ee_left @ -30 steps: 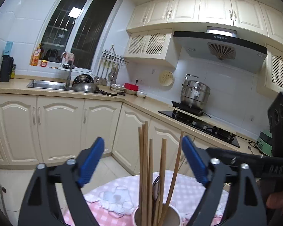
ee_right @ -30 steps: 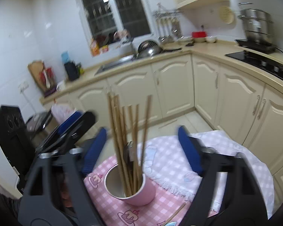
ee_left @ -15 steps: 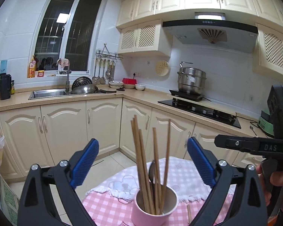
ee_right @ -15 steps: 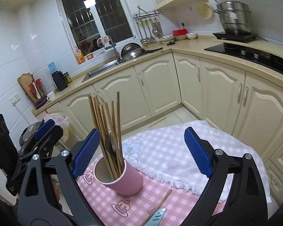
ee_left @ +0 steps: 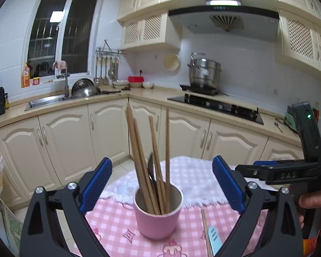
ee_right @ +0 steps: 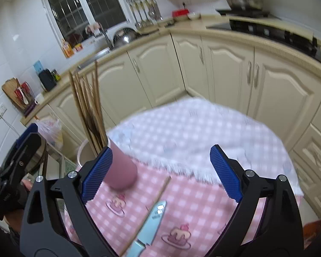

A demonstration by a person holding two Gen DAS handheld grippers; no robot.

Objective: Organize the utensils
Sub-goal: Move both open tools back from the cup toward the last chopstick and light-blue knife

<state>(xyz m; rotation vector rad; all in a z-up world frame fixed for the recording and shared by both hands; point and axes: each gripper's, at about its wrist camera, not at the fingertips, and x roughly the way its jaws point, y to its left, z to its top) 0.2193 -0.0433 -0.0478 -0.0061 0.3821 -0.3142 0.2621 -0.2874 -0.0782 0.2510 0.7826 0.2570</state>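
Note:
A pink cup (ee_left: 158,212) stands on the pink checked tablecloth (ee_left: 117,220), holding several wooden chopsticks (ee_left: 143,150) and a dark utensil (ee_left: 150,167). My left gripper (ee_left: 161,162) is open, level with the cup and a little short of it, pads clear on both sides. To the cup's right lie a loose chopstick (ee_left: 205,229) and a light-blue knife (ee_left: 214,237). My right gripper (ee_right: 161,152) is open, tilted down over that chopstick (ee_right: 158,194) and knife (ee_right: 152,220). The cup (ee_right: 122,171) is just past its left pad.
A white fringed cloth (ee_right: 182,132) covers the table's far half, and beyond its edge the floor drops away. Cream cabinets (ee_left: 109,132), a sink (ee_left: 47,100) and a hob (ee_left: 216,105) ring the room. A plastic bag (ee_right: 51,130) hangs at the left.
Both grippers have drawn back from the cup and their jaws have spread wider. The right gripper has tipped down and swung right, so the cup now sits at its left pad.

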